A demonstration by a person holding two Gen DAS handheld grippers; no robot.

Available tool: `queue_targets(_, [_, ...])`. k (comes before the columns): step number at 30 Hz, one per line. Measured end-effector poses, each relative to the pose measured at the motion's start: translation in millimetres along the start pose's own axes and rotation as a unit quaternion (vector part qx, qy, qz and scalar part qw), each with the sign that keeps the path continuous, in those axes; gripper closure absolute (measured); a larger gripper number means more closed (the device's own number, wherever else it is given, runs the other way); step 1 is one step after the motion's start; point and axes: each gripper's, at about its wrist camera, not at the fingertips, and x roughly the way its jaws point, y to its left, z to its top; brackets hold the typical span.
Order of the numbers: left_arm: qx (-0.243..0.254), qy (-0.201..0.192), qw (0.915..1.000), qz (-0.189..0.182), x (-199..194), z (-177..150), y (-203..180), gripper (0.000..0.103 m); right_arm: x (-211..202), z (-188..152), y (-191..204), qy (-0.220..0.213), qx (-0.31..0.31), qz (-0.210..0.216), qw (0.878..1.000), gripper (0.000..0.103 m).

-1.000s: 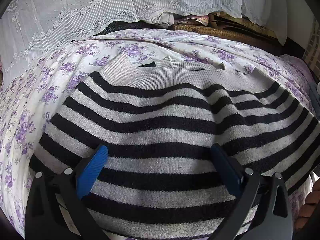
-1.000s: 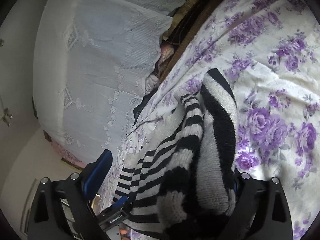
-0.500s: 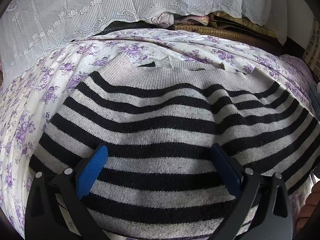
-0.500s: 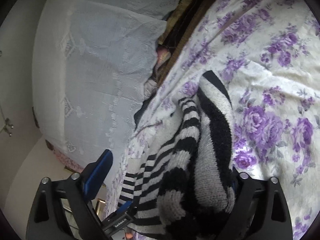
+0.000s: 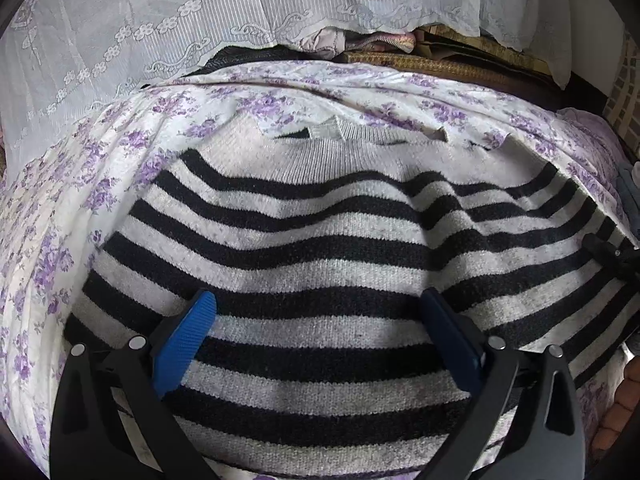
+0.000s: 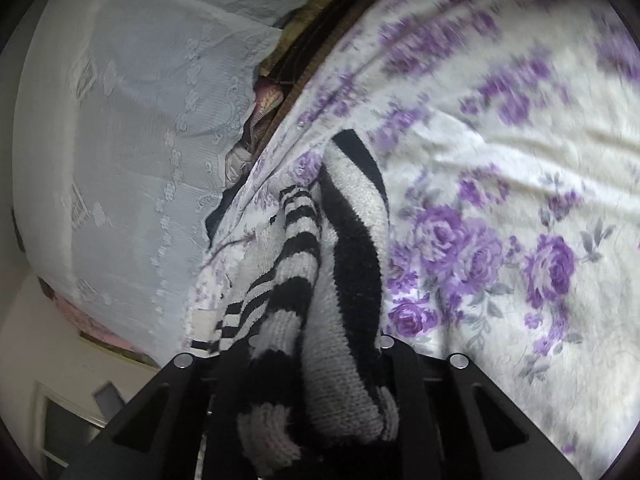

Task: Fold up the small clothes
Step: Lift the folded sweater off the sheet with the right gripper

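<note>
A grey and black striped knit sweater [image 5: 320, 240] lies spread on a bed with a purple-flowered sheet [image 5: 60, 208]. My left gripper [image 5: 318, 328] is open, its blue fingers [image 5: 184, 340] wide apart just above the sweater's lower part. My right gripper [image 6: 316, 376] is shut on a bunched edge of the sweater [image 6: 344, 264]; the cloth fills the jaws and hides the fingertips. A black part of the right gripper shows at the sweater's right edge in the left wrist view [image 5: 612, 254].
A white lace cover [image 5: 160, 20] hangs over things behind the bed. Folded cloths and a woven mat [image 5: 420, 64] lie at the bed's far edge. The flowered sheet [image 6: 500, 200] stretches to the right of the right gripper.
The right gripper has closed on the bunched sweater edge; its left blue finger, apart before, is now against the cloth. The left gripper has not moved.
</note>
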Motion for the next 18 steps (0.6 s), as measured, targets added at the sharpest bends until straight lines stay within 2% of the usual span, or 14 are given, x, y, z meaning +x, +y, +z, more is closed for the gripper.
queue_targets(2, [-0.005, -0.004, 1.0, -0.004, -5.0, 5.2, 5.2, 0.004, -3.8, -2.4, 13.7, -0.01, -0.028, -0.013, 0.999, 0.085])
queue_targets(7, [-0.028, 0.016, 0.9982, -0.05, -2.6, 22.7, 13.5, 0.004, -10.2, -10.5, 54.9, -0.03, -0.096, -0.031, 0.994, 0.085])
queue_targets(14, [0.015, 0.01, 0.9978, -0.064, -3.7, 44.0, -19.1, 0.004, -18.1, -22.8, 99.0, -0.045, -0.158, -0.042, 0.986, 0.085])
queue_targets(18, [0.022, 0.01, 0.9983, -0.053, 2.8, 63.1, -30.3, 0.004, -25.2, -32.4, 111.9, -0.046, -0.181, -0.04, 0.982, 0.085])
